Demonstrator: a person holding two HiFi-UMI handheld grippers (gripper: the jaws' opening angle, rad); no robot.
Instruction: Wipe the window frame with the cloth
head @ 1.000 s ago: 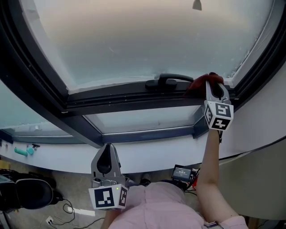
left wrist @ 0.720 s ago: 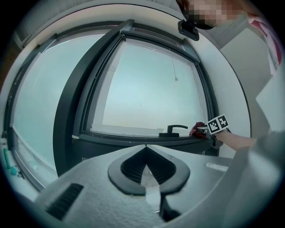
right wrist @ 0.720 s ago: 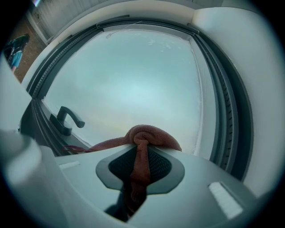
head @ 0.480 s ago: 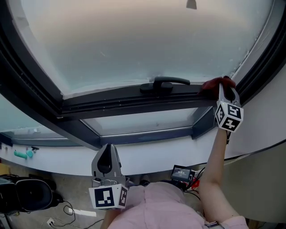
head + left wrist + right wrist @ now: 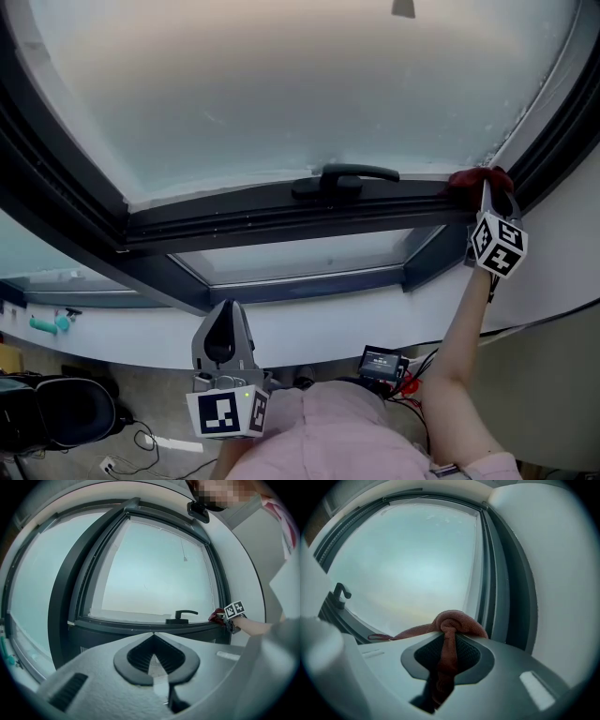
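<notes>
- Frosted pale glass [image 5: 300, 94] fills the head view from 10 to 2 o'clock.
- Dark window frame [image 5: 281, 214] crosses the middle below the glass. Its bottom rail meets the right upright at 2 o'clock.
- Bare forearm [image 5: 452, 323] rises from 5 o'clock toward that corner.
- Left gripper [image 5: 224, 309] hangs low at 7 o'clock, well apart from the frame — its jaws are pressed together with nothing between them.
- Right gripper [image 5: 485, 190] is up at 2 o'clock, its jaws clamped on the cloth [image 5: 476, 178].
- Reddish and bunched, the cloth sits on the bottom rail at the frame's lower right corner. In the right gripper view it forms a wad at the jaw tips, with a tail trailing toward 9 o'clock and a strip running down between the pads.
- Black handle [image 5: 342, 178] sits on the bottom rail at 1 o'clock — near the cloth, on its 9 o'clock side, not touching it.
</notes>
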